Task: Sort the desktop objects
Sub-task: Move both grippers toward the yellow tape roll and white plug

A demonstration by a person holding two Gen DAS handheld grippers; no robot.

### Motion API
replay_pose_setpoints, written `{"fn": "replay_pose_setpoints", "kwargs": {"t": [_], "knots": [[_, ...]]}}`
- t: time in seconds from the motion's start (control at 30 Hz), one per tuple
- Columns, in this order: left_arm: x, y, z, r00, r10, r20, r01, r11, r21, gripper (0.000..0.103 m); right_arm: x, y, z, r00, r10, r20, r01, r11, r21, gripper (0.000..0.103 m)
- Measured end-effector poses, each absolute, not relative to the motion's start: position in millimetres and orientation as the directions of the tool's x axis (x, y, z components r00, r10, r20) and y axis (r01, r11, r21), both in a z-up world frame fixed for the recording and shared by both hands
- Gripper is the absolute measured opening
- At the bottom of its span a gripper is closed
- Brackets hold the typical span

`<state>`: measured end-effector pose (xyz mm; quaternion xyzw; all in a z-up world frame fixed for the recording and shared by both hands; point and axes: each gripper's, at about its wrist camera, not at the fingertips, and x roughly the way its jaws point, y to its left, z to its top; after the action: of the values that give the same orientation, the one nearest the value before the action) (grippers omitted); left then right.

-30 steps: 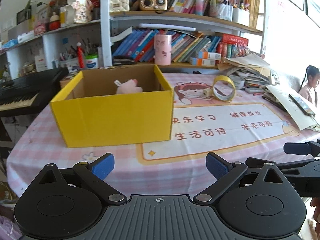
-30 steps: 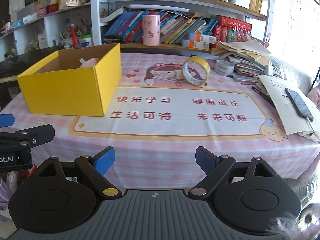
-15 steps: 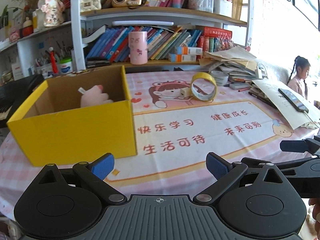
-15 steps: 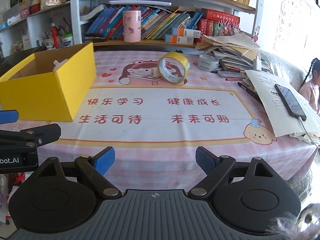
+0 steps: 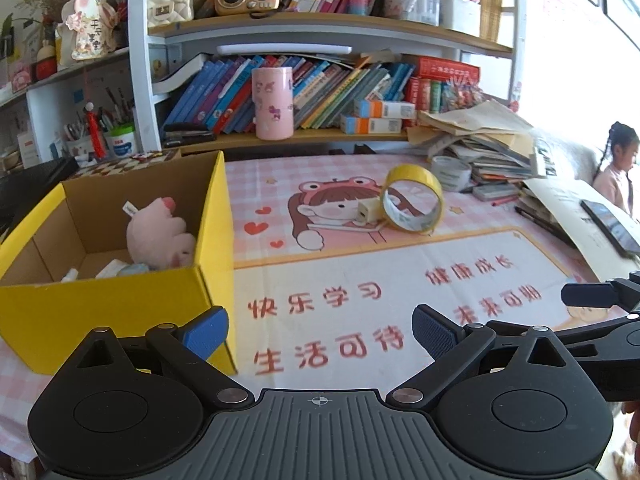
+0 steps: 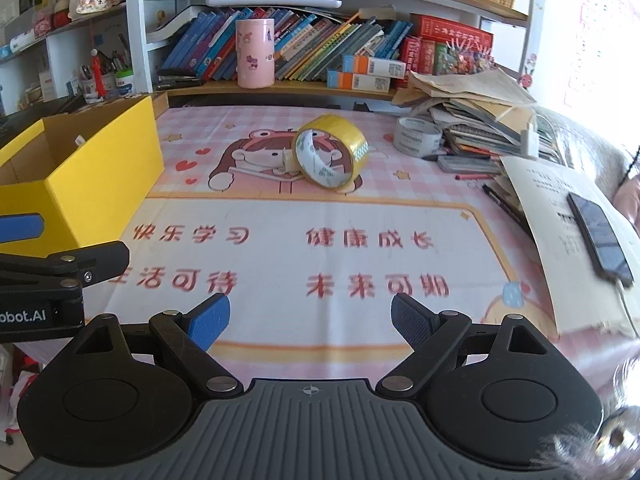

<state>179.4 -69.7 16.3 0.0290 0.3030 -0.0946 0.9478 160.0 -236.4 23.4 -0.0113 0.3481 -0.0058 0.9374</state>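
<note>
A yellow tape roll [image 5: 414, 198] [image 6: 331, 156] stands on edge on the pink mat, with a small cream block [image 5: 367, 212] leaning against it. On the left stands an open yellow cardboard box [image 5: 100, 300] [image 6: 100, 168] holding a pink plush toy [image 5: 158, 236] and some small items. My left gripper [image 5: 320, 330] is open over the mat, its left pad beside the box's near corner. Nothing sits between the wide-apart pads of my open right gripper [image 6: 310, 320], which hangs above the mat's front part, well short of the tape.
A grey tape roll [image 6: 416, 136] lies by a stack of papers and books [image 6: 472, 120] at the back right. A phone [image 6: 600, 236] rests on a paper sheet at the right. Bookshelves [image 5: 320, 80] with a pink cup [image 6: 255, 53] rise behind. A child [image 5: 616, 172] sits far right.
Both grippers have moved forward over the table towards the tape roll and to the right, so the box has slid left in both views. Both stayed open.
</note>
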Motion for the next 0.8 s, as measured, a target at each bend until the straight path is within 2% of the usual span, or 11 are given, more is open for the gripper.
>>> {"fn": "replay_pose_setpoints", "kwargs": {"t": [0.8], "knots": [[240.0, -128.7, 17.8, 0.808, -0.025, -0.589, 0.063, 0.997, 0.043, 0.1, 287.2, -308.3, 24.4, 0.769, 0.113, -0.629, -0.134, 0.991, 0.014, 0.087]]}}
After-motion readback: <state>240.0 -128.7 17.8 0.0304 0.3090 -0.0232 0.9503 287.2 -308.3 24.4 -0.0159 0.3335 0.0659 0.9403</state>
